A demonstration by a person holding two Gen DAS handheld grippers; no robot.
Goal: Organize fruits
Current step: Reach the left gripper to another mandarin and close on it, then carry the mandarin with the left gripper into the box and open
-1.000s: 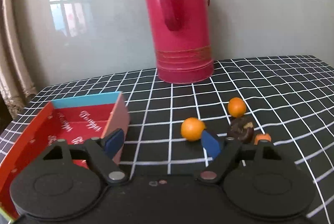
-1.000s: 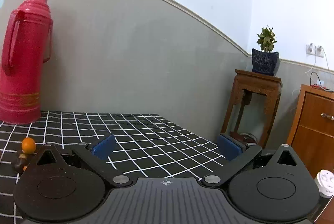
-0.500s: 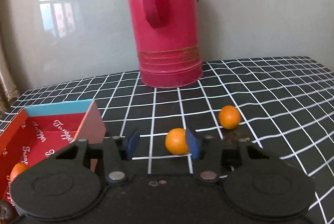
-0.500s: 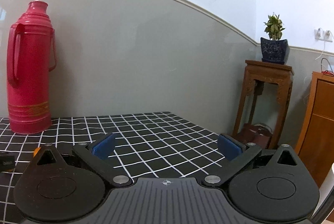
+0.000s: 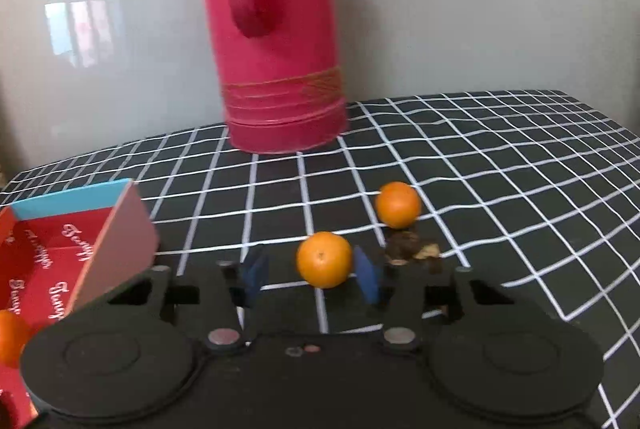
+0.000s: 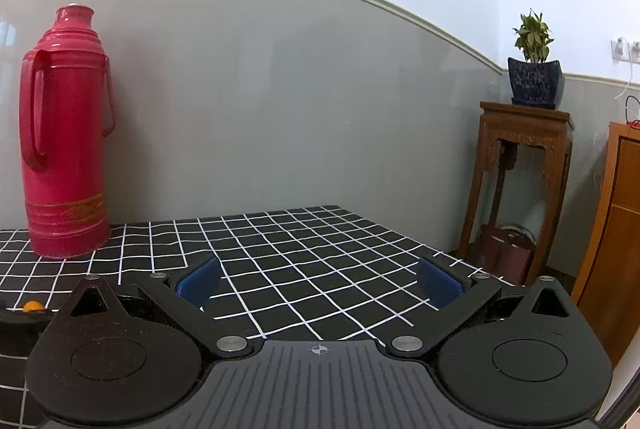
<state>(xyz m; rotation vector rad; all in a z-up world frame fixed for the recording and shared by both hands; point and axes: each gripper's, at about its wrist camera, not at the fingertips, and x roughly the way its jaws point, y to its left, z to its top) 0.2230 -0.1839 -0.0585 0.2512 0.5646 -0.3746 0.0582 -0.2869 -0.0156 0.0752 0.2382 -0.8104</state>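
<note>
In the left wrist view my left gripper (image 5: 310,275) is part closed around a small orange (image 5: 324,259) on the checked tablecloth; the right pad touches it, the left pad stands apart. A second orange (image 5: 397,204) lies behind, with a dark brown fruit (image 5: 404,247) beside it. A red box (image 5: 60,261) at the left holds an orange (image 5: 10,337). My right gripper (image 6: 320,279) is open and empty above the cloth; an orange speck (image 6: 32,306) shows at its far left.
A tall red thermos (image 5: 276,29) stands at the back against the grey wall, also in the right wrist view (image 6: 64,149). Right of the table stand a wooden stand with a potted plant (image 6: 534,69) and a wooden cabinet (image 6: 616,229).
My left gripper has moved forward and its jaws have narrowed around the nearer orange. The right gripper has swung slightly, still open.
</note>
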